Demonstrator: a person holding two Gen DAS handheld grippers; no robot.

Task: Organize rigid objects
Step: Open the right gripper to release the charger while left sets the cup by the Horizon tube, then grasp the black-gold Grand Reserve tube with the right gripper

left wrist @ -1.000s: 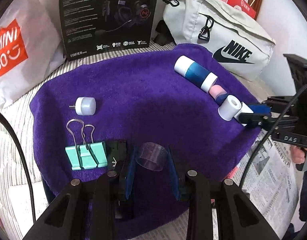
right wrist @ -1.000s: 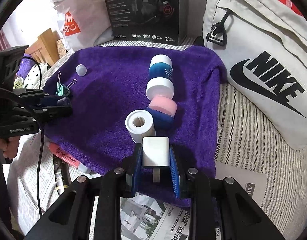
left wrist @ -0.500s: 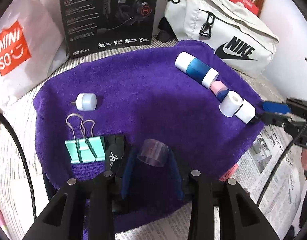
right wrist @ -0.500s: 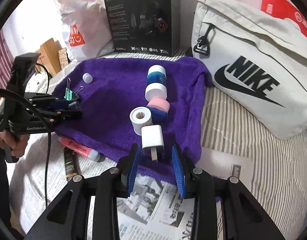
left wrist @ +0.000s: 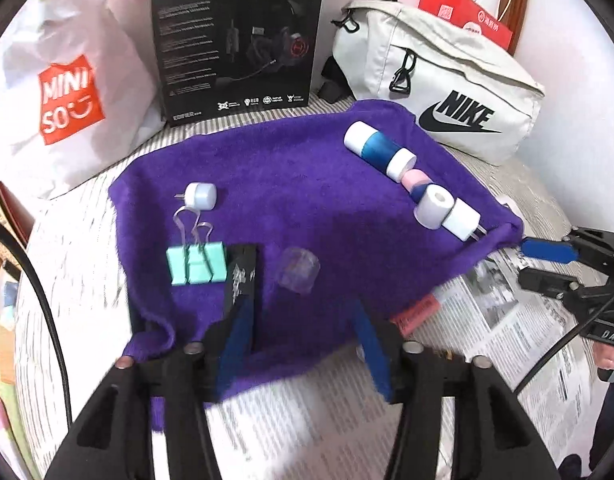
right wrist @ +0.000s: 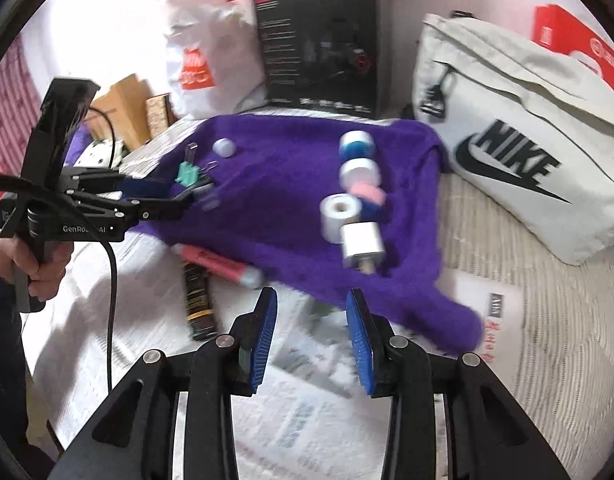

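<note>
Left wrist view: left tongs [left wrist: 303, 344] spread wide, gripping nothing, blue pads low over the near edge of the purple towel [left wrist: 291, 184]. Just ahead of the pads, a clear plastic cap [left wrist: 299, 270] lying free on the towel. Beside it to the left, a black binder clip [left wrist: 243, 276], touching or nearly touching a mint green binder clip [left wrist: 197, 266] with wire handles pointing away. Farther back, a small white cylinder with a pin [left wrist: 201, 196]. Along the towel's right side, a diagonal row set end to end: white-and-blue bottle [left wrist: 379, 150], pink-and-blue piece [left wrist: 417, 182], white tape roll [left wrist: 433, 210], white charger plug [left wrist: 461, 220] with prongs toward the towel edge. Behind, a black headset box [left wrist: 237, 36], a Miniso bag [left wrist: 67, 92] and a Nike pouch [left wrist: 439, 84]. At right, the right tongs [left wrist: 547, 264] over newspaper [left wrist: 515, 332], well apart from the row.

Right wrist view: right tongs [right wrist: 311, 344] open, empty, blue pads above the newspaper [right wrist: 307, 400] short of the towel [right wrist: 275, 216]. Ahead, the charger plug [right wrist: 363, 242] resting on the towel, touching the tape roll [right wrist: 339, 212]; beyond them the pink-and-blue piece [right wrist: 367, 196] and bottle [right wrist: 357, 152]. Pink tube [right wrist: 223, 266] and dark tube [right wrist: 199, 300] partly under the towel's near edge. At left, the left tongs [right wrist: 187, 196] held by a hand [right wrist: 31, 264], near the green clip [right wrist: 187, 172]; too blurred to tell the gap there.
</note>
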